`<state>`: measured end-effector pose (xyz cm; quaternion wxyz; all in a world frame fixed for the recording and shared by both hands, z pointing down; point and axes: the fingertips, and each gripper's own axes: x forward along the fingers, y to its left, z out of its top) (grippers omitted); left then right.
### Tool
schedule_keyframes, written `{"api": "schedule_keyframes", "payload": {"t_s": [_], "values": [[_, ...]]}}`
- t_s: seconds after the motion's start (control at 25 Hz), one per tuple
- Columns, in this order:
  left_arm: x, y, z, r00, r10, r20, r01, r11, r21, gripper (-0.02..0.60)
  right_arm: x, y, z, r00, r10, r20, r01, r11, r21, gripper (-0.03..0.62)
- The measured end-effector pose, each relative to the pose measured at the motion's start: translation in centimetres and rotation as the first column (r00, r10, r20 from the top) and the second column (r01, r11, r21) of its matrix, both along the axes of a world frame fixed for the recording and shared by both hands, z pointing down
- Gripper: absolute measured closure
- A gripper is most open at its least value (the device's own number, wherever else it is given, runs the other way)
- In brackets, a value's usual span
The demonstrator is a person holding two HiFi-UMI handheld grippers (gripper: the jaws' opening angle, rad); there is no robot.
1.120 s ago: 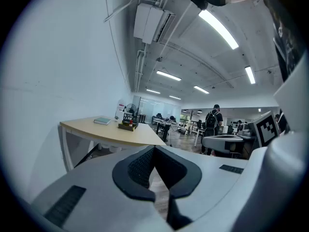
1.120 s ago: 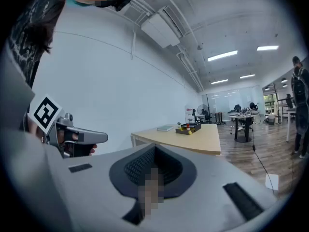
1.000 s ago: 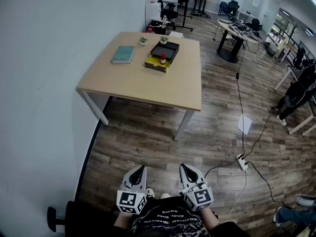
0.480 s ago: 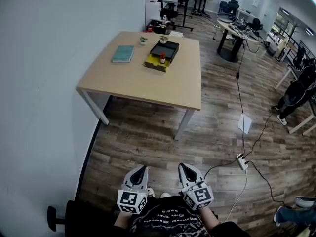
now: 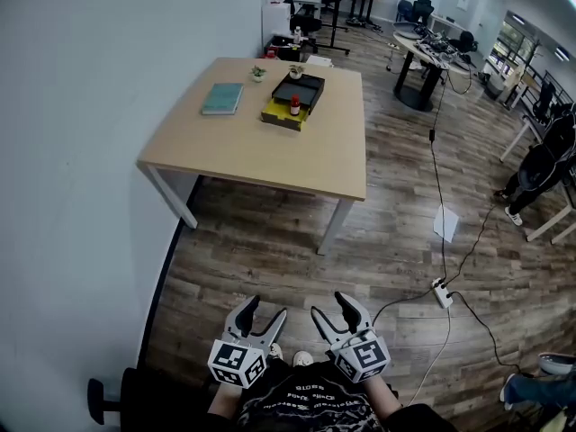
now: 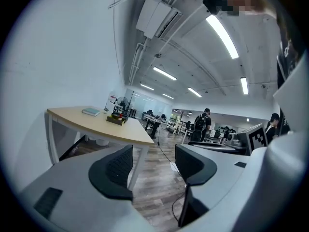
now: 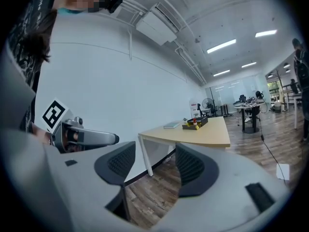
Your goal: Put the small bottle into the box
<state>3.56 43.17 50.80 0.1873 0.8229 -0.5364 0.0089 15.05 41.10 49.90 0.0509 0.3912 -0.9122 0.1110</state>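
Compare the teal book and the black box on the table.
The book is teal; the box is black with a yellow piece at its near end. The book lies flat and closed; the box looks like an open, walled tray. The book is nearer the wall; the small bottle stands by the box. Both sit at the far end of the table.

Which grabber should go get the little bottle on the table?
Right, only just. Both the left gripper and right gripper are empty, jaws opening, and far from the table. The bottle stands toward the yellow box's right end, nearer the right one.
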Motion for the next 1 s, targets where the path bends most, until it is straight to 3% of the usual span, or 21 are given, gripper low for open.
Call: {"api": "schedule_keyframes", "payload": {"t_s": [0.2, 0.4, 0.6, 0.88, 1.0], "values": [[-0.9, -0.6, -1.3, 1.000, 0.008, -0.013, -0.008, 0.999, 0.042, 0.302, -1.1, -0.6, -0.5, 1.000, -0.003, 0.021, 0.003, 1.000, 0.007, 0.324], [-2.8, -1.2, -1.4, 0.996, 0.033, -0.086, -0.029, 0.998, 0.048, 0.302, -3.5, -1.4, -0.7, 0.999, -0.020, 0.030, 0.020, 1.000, 0.007, 0.324], [-3.7, -2.0, -0.8, 0.997, 0.064, -0.035, -0.063, 0.997, 0.050, 0.304, -5.4, -2.2, -0.2, 0.999, -0.009, 0.049, 0.010, 1.000, -0.011, 0.326], [-6.0, -4.9, -0.5, 0.999, 0.035, -0.001, -0.035, 0.998, 0.054, 0.304, -7.4, -5.1, 0.3, 0.999, -0.019, 0.046, 0.019, 1.000, -0.016, 0.326], [-7.3, -7.1, -1.4, 0.999, -0.043, -0.026, 0.045, 0.993, 0.112, 0.304, -7.4, -7.3, 0.9, 0.999, -0.016, 0.051, 0.017, 1.000, -0.018, 0.326]]}}
